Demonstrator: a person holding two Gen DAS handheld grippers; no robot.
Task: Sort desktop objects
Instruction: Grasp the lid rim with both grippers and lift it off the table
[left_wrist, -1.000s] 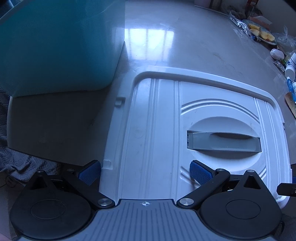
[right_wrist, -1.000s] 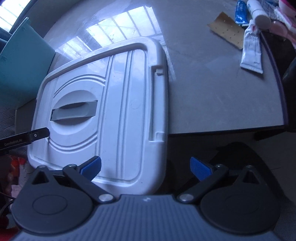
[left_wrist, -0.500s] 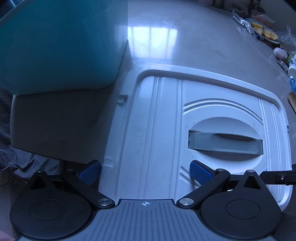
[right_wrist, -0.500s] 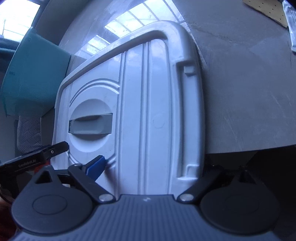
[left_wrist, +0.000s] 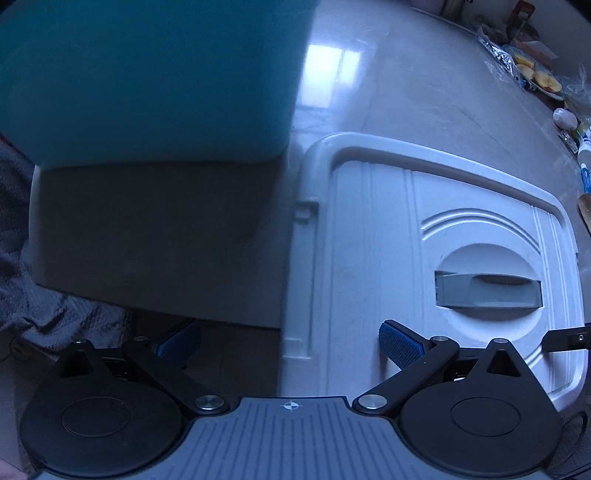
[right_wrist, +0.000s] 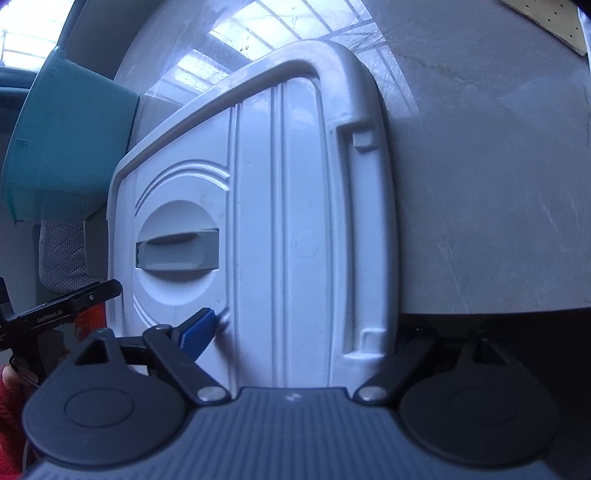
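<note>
Left wrist view. My left gripper (left_wrist: 290, 341): jaws wide, nothing pressed. Left pad (left_wrist: 177, 341) hangs off the near edge of the table (left_wrist: 424, 99); right pad (left_wrist: 397, 341) sits over the white bin lid (left_wrist: 369, 258), the lid's left edge between them. Grey handle (left_wrist: 487, 291) lies to the right. Teal bin (left_wrist: 147, 81) stands far left, just beside the lid. Clutter (left_wrist: 539, 77) at far right.

Right wrist view. My right gripper (right_wrist: 295, 328): jaws have just been closing, the lid's right-hand strip between them. Left pad (right_wrist: 197, 332) touches the lid's top; the right pad is hidden below the rim, so I cannot tell whether the grip is made. Lid (right_wrist: 306, 221) overhangs the table's near edge.

Step in hand, as I judge it: taking the lid at both near corners. Next: close both sets evenly, then lift level towards the teal bin.
</note>
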